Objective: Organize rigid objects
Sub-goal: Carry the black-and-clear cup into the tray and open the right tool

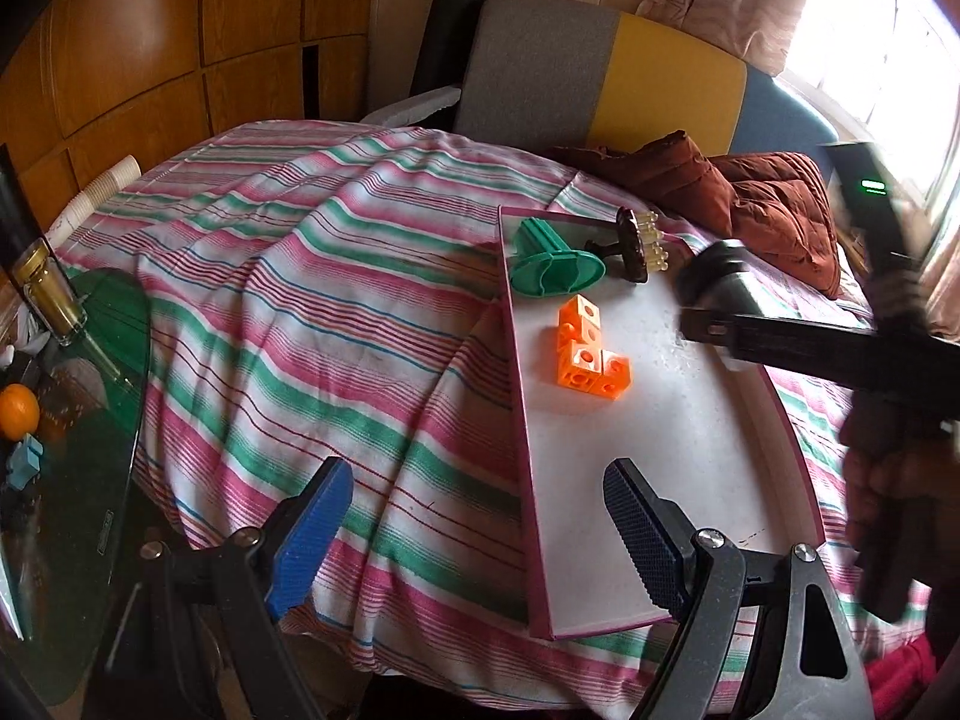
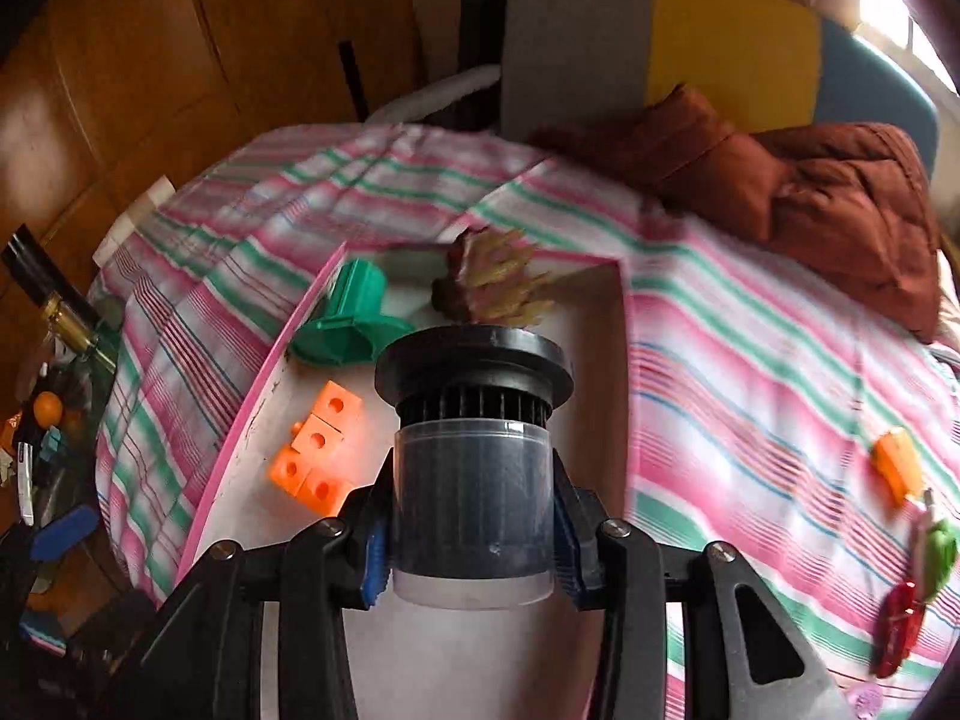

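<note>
1. The left gripper has its blue pads far apart and nothing is between them. It hangs over the striped cloth and the near edge of the white board.
2. The white board with a pink rim lies on the cloth. In the right wrist view it fills the middle, from 12 o'clock down to 6 o'clock.
3. At the far left corner of the board, about 11 o'clock in the right wrist view, a green plastic piece lies on its side.
4. Just beside it, toward 12 o'clock, lies a brown brush with pale bristles.
5. The orange linked cubes lie on the board at 9 o'clock from the filter, apart from the green piece.
6. The right gripper is clamped on a black cylindrical filter with a clear cover, and the filter is above the board.
7. On the cloth at 3 to 4 o'clock lie a small orange object, a green one and a red one, well apart from the board.
8. A rust-coloured padded jacket lies at 1 o'clock.
</note>
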Tool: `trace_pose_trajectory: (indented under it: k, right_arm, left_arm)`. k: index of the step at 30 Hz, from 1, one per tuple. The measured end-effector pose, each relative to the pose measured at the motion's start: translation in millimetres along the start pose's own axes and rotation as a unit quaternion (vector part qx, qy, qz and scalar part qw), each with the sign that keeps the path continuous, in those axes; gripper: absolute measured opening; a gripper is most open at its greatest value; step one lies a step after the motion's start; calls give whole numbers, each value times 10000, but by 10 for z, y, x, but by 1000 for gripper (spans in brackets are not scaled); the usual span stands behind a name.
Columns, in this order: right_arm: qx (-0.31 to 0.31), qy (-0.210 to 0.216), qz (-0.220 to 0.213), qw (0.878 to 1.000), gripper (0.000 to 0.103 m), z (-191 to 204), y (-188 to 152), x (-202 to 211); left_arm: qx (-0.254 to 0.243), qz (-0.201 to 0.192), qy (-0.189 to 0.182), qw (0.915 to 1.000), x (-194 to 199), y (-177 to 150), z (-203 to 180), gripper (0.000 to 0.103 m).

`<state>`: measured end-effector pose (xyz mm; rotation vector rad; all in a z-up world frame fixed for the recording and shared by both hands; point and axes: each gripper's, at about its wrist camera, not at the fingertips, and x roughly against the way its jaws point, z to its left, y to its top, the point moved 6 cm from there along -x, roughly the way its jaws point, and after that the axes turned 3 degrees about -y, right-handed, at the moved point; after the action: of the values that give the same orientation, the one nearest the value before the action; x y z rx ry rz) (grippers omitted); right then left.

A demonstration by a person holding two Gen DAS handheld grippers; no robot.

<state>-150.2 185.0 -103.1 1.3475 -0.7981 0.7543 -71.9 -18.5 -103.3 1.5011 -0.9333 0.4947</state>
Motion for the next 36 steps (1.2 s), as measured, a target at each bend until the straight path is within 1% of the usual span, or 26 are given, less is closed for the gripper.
trace_pose_trajectory:
  k: [1,3,6,7,10,15,18,20,23,28,31,34,36]
  right_arm:
    - [-15,-63,50,10000,42,19,26,-89]
    - [-69,29,229,9997,42,62,52,-250]
    - [-125,20,463,9988,44,71,43,-417]
    - [-113,26,410,9991,44,81,50,-404]
    - [-145,247,332,9990,46,110,35,-323]
    - [-117,319,-11,9994,47,87,-59,-9]
    - [-161,351,-262,9989,47,-2,-128,240]
    - [-178,290,-398,9986,47,-83,-150,375]
    - [-283,143,-567,9979,47,-314,-250,605]
    - [-472,-408,-736,9953,47,-861,-461,925]
    - [-735,-743,-790,9914,47,-1301,-630,1100]
    - [-1184,-1110,-818,9834,47,-1795,-830,1222]
    - [-1614,-1442,-901,9721,47,-2168,-987,1311]
  left_arm:
    - [7,8,-5,10000,-4,-3,7,86]
    - [7,23,-8,10000,-11,-6,14,86]
    - [-3,42,16,10000,-24,-9,32,86]
    - [4,45,13,10000,-30,-7,39,86]
    - [33,66,20,10000,-41,-7,50,86]
    - [-8,38,68,10000,-22,21,33,86]
    - [-58,24,71,10000,9,34,5,86]
    - [-131,-24,80,9999,49,52,-28,86]
    - [-248,-88,108,9996,98,77,-78,86]
    - [-363,-135,125,9992,145,89,-167,86]
    - [-454,-149,114,9988,165,110,-220,86]
    - [-553,-158,84,9983,178,119,-297,86]
    - [-630,-148,86,9979,175,120,-356,86]
